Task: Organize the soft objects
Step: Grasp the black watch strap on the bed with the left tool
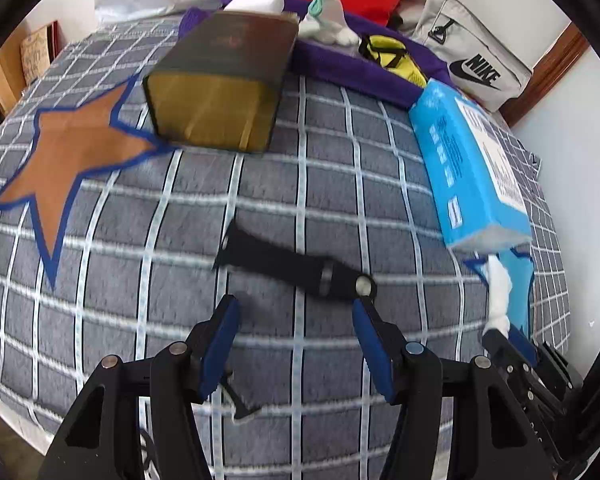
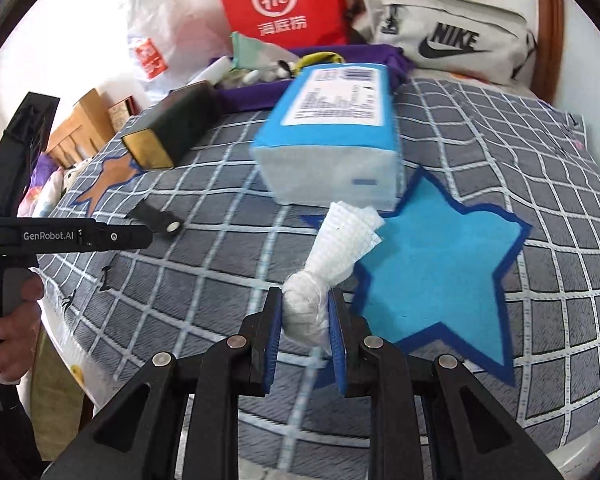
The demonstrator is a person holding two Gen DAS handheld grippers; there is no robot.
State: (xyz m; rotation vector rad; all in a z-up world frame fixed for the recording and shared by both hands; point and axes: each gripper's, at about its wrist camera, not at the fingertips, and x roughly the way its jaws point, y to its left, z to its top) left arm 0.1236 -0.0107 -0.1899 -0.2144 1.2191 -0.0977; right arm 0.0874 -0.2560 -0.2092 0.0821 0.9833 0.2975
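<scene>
A black strap with a metal snap lies on the checked bedcover, just beyond my left gripper. That gripper is open with nothing between its fingers, and its right fingertip is close to the snap end. My right gripper is shut on a twisted white tissue, held over the left edge of the blue felt star. The tissue and the blue star also show at the right of the left wrist view. A brown felt star lies far left. The strap shows in the right wrist view too.
A blue tissue pack lies behind the blue star, and a dark box by the brown star. At the back are a purple tray of small items, a red bag and a grey Nike bag. A hand holds the left gripper.
</scene>
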